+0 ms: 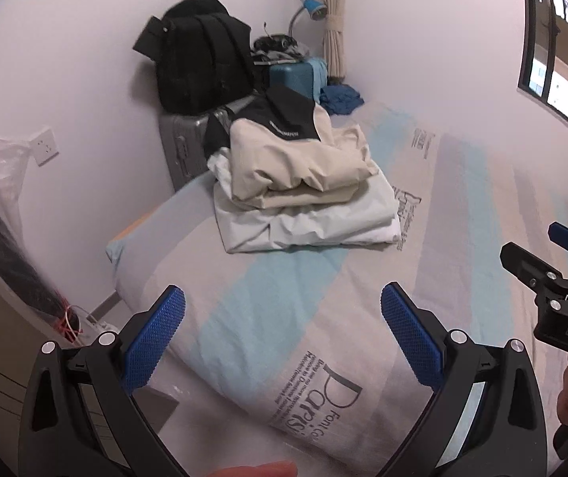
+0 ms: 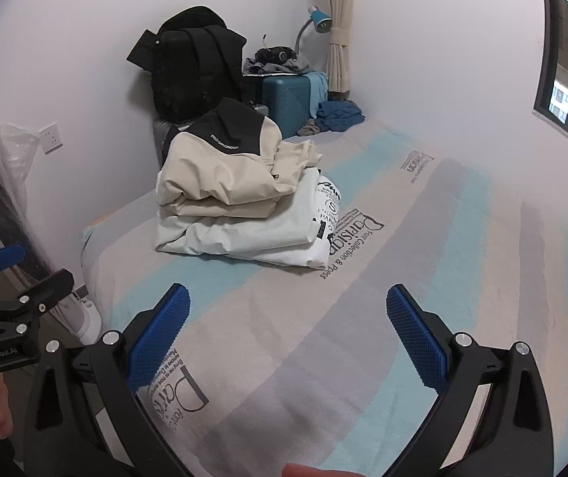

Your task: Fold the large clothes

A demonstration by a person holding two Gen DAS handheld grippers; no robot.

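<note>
Striped "Paris"-lettered bedsheet (image 2: 363, 318) under folded beige jacket (image 2: 212, 175), both claws agape.

The striped bed sheet (image 2: 363, 318) has big dark letters printed on it: near the folded clothes in the middle of the bed they read "Parisian" and "Font Collection & Press", and close to the near edge of the bed the same print shows as "Paris" with "Font Co" beside it. The left hand-held gripper (image 2: 10, 278) has "GenRobot.AI" in small white letters on its black body, and the right hand-held gripper (image 1: 554, 254) has "DAS" on its black body. The black part of the beige jacket (image 2: 220, 167) has a line of small white letters, and the white garment (image 2: 268, 238) under it has black print, but both are too small to read.
</note>
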